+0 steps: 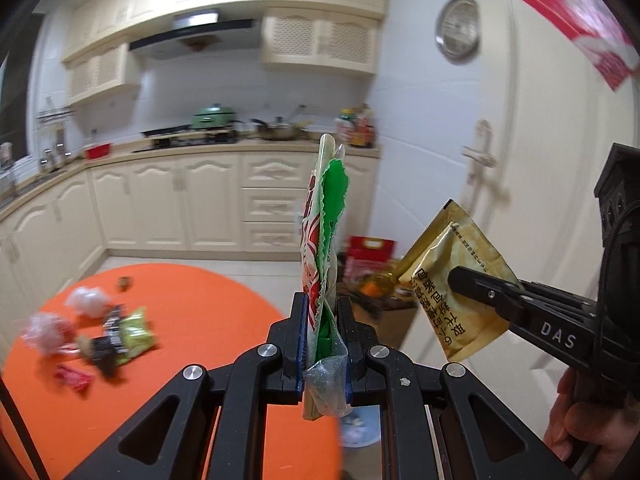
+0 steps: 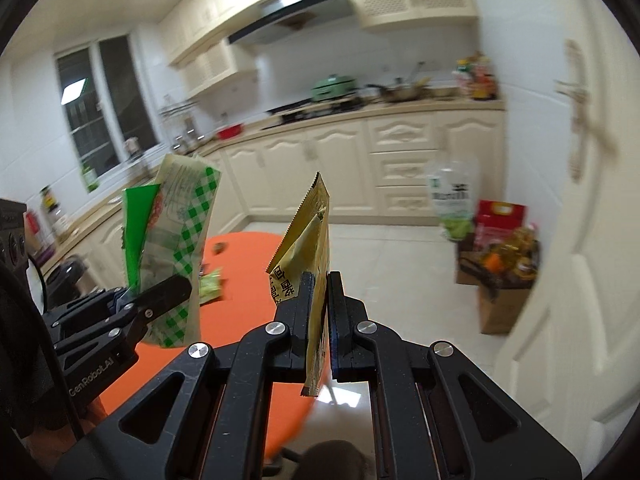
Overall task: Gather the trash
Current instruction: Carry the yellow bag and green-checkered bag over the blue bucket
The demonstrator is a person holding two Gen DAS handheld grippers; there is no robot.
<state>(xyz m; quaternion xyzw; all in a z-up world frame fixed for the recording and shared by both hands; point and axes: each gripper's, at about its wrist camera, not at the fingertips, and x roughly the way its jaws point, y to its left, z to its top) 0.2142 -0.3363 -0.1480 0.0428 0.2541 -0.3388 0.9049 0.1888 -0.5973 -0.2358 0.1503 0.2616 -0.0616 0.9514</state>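
Note:
My left gripper [image 1: 323,304] is shut on a bunch of green and white wrappers [image 1: 326,216] that stand upright, held above the round orange table [image 1: 192,304]. The same bunch [image 2: 176,232] shows at the left of the right wrist view, clamped in the left gripper [image 2: 172,290]. My right gripper [image 2: 319,284] is shut on a gold sachet [image 2: 308,236] with dark print. That gold sachet [image 1: 452,280] appears at the right of the left wrist view, in the right gripper [image 1: 468,280]. Several wrappers and crumpled plastic pieces [image 1: 96,332] lie on the table's left part.
Cream kitchen cabinets [image 1: 208,204] and a counter with a stove run along the back. A white door [image 1: 540,160] stands at the right. A cardboard box of bottles and bags [image 2: 500,268] sits on the tiled floor by the door. A person's hand [image 1: 592,428] holds the right gripper.

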